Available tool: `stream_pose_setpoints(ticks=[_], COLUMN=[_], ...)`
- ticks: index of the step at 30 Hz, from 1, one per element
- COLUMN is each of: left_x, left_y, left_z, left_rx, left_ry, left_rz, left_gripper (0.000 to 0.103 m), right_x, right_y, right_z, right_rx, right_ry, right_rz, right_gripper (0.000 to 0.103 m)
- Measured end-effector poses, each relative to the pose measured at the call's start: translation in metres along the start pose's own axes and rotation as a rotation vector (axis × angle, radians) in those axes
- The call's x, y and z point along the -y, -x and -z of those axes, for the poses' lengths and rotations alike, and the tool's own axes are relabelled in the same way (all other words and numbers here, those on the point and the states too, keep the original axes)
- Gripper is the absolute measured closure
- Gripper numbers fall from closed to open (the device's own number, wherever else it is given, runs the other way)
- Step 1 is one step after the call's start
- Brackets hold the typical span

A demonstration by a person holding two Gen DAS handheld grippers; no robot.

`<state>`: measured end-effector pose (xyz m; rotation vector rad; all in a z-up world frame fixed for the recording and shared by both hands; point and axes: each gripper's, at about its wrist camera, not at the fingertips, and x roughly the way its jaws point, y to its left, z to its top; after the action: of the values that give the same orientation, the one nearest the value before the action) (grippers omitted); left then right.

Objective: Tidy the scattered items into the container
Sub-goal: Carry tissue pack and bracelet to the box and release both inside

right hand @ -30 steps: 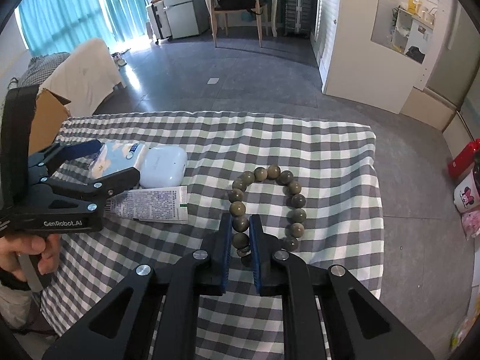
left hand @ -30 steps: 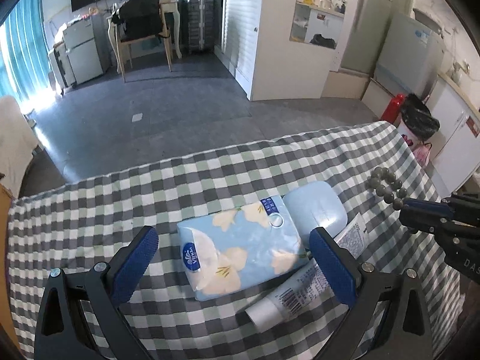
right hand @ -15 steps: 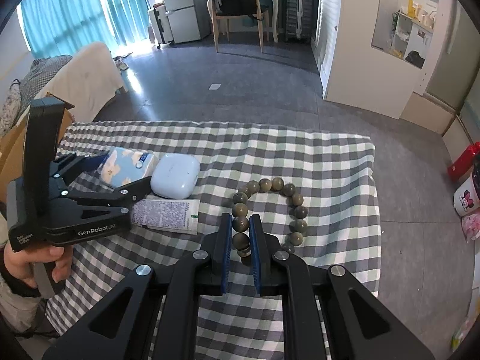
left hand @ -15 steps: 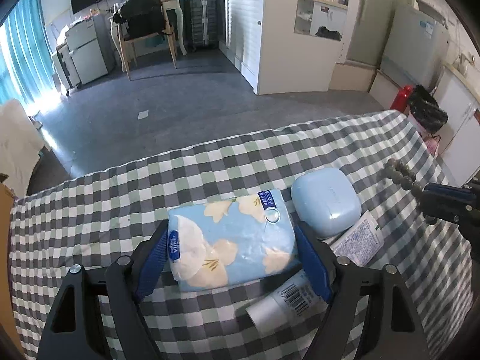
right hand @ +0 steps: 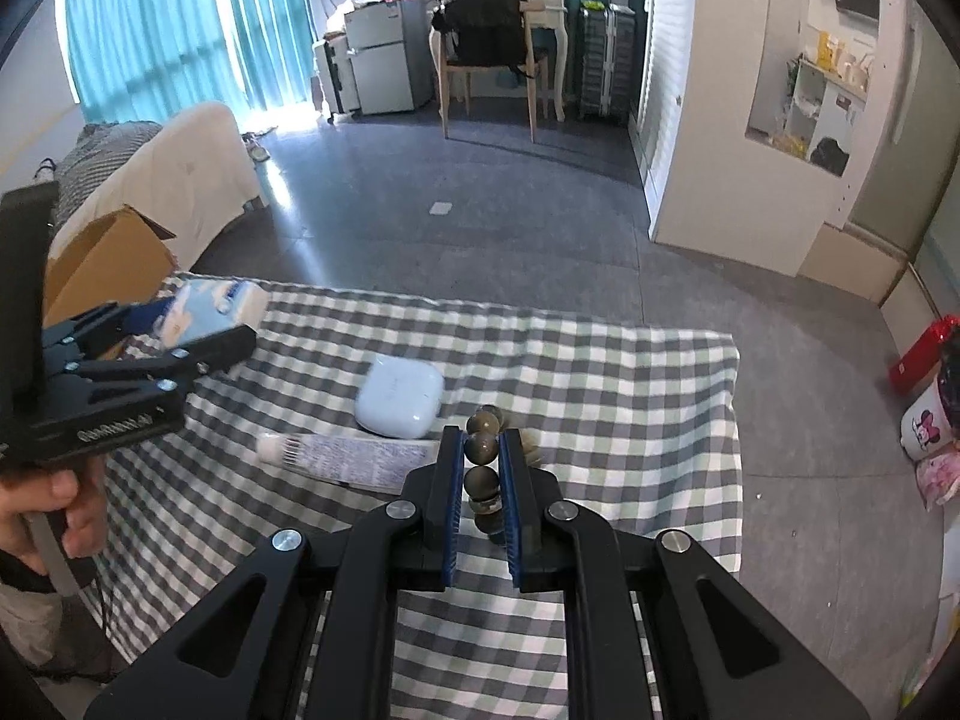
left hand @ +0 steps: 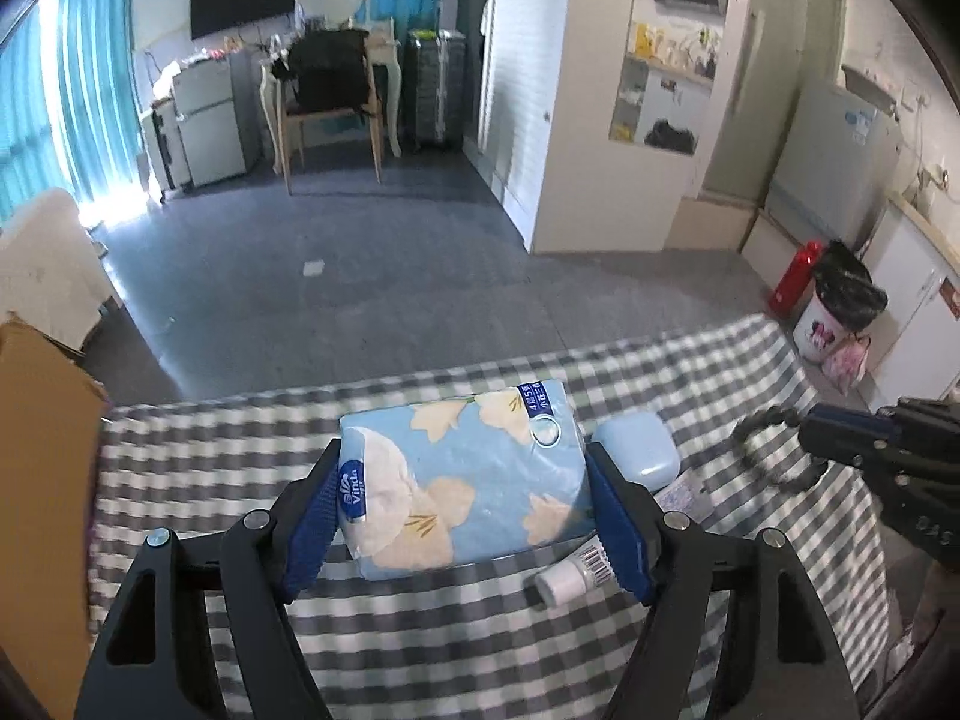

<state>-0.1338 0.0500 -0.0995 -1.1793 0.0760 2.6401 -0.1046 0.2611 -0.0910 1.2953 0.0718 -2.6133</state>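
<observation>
My left gripper (left hand: 465, 516) is shut on a blue flowered tissue pack (left hand: 462, 474) and holds it above the checked tablecloth (left hand: 420, 630); the pack also shows in the right wrist view (right hand: 207, 309). My right gripper (right hand: 482, 468) is shut on a dark bead bracelet (right hand: 483, 447), lifted off the cloth; the bracelet shows at the right of the left wrist view (left hand: 774, 450). A pale blue earbud case (right hand: 399, 396) and a white tube (right hand: 348, 456) lie on the cloth. A cardboard box (right hand: 102, 258) stands at the table's left.
The table's far edge drops to a grey floor (right hand: 480, 228). A white sofa (right hand: 180, 162) is beyond the box. A red bottle (left hand: 795, 279) and a bin (left hand: 840, 312) stand on the floor at the right.
The left gripper closed on the tissue pack and lifted it toward the left. The right gripper raised the bracelet off the cloth.
</observation>
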Motion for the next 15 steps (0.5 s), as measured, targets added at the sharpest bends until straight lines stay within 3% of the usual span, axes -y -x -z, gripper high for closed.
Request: stream_pose_setpoints(ticks=[15], left_x=[-0.068], left_y=[0.109], left_z=[-0.003], left_rx=[0.157], left_ry=[0.082], left_rz=[-0.084], left_gripper=[0.027], right_x=[-0.067], right_y=[0.05], right_z=[-0.03], right_rx=[0.132], right_ry=[0.111], right_rz=[-0.044], right_gripper=[0.092])
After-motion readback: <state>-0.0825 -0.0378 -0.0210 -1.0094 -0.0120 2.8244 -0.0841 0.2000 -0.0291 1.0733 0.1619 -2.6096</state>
